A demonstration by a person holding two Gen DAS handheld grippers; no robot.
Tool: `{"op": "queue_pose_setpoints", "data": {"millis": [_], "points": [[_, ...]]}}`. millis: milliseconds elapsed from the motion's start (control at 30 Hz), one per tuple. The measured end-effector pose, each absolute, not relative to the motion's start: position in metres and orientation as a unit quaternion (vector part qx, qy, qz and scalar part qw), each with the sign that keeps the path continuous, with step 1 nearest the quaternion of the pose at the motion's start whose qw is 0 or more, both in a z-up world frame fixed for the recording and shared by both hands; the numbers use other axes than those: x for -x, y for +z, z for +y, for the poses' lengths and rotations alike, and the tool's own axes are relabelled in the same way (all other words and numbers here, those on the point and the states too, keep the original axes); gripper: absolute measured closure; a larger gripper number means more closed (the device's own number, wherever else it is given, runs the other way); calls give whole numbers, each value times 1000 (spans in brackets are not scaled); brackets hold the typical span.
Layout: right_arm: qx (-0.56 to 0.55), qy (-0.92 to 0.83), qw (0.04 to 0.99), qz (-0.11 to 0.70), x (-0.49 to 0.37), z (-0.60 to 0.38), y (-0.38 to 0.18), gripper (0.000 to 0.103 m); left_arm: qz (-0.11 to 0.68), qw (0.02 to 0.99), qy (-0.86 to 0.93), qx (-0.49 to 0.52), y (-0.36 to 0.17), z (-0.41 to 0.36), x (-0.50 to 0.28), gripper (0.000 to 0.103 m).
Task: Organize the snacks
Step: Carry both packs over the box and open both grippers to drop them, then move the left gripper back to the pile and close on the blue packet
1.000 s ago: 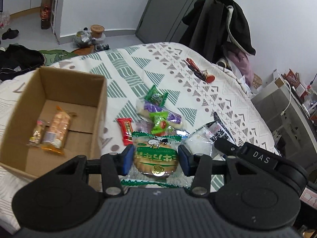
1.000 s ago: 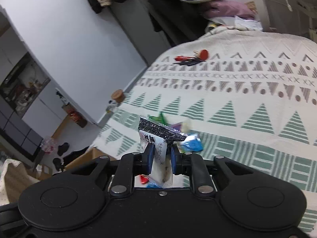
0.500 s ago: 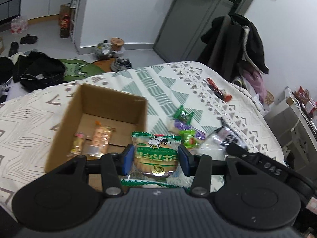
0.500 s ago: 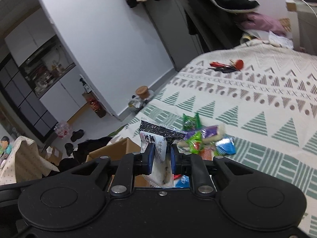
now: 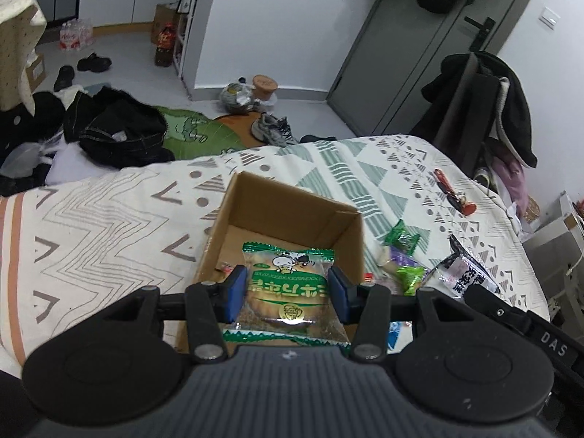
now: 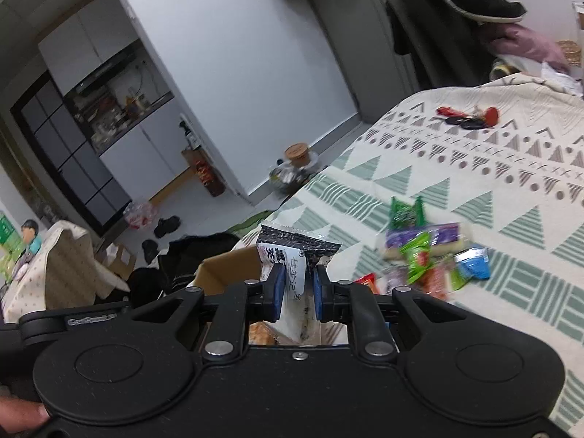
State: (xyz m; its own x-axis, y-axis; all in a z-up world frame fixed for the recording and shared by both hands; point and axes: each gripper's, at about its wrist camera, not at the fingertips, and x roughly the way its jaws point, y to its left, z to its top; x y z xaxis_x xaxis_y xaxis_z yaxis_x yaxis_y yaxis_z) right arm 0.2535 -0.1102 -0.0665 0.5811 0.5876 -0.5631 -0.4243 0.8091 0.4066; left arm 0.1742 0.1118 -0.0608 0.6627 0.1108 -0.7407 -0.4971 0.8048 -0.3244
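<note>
My left gripper (image 5: 288,292) is shut on a green-wrapped round pastry packet (image 5: 288,288) and holds it above the open cardboard box (image 5: 288,200) on the bed. My right gripper (image 6: 298,294) is shut on a black-and-white snack packet (image 6: 295,255), held above the box's near corner (image 6: 226,266); that packet also shows in the left wrist view (image 5: 463,273). A pile of loose snacks (image 6: 427,252) lies on the bedspread right of the box, and in the left wrist view (image 5: 405,259).
Keys with a red tag (image 6: 471,118) lie farther back on the patterned bedspread (image 5: 109,219). Clothes (image 5: 116,135), shoes and jars lie on the floor past the bed. A chair draped with coats (image 5: 481,109) stands at the bed's right.
Both grippers have moved left with their packets, from over the snack pile to over the cardboard box. The box now sits directly ahead of the left gripper.
</note>
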Motion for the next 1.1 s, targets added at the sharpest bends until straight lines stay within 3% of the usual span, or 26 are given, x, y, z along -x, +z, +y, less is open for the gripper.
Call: {"op": "queue_pose_setpoints", "data": {"millis": [267,567,667,800,967,1100], "points": [[-102,290,877,368,-254,-90,-70,87,389,865,161,272,-79,125,-180,51],[-109,316,863,380,-259,-72,-75,86,393,863,153,279,-81,134,-183,35],[-115,325,858,381,-258,-70,-72,82,395,862,153,277,-82,136,-184,32],[-117,309,864,380,-258,-77,-70,77,405,858,165,271,-81,136,-186,17],[-118,275,873,386,-260,-90,-72,61,406,857,169,269,-79,133,-184,15],[-121,267,873,389,-261,-101,-71,56,402,861,164,266,-77,124,-185,15]]}}
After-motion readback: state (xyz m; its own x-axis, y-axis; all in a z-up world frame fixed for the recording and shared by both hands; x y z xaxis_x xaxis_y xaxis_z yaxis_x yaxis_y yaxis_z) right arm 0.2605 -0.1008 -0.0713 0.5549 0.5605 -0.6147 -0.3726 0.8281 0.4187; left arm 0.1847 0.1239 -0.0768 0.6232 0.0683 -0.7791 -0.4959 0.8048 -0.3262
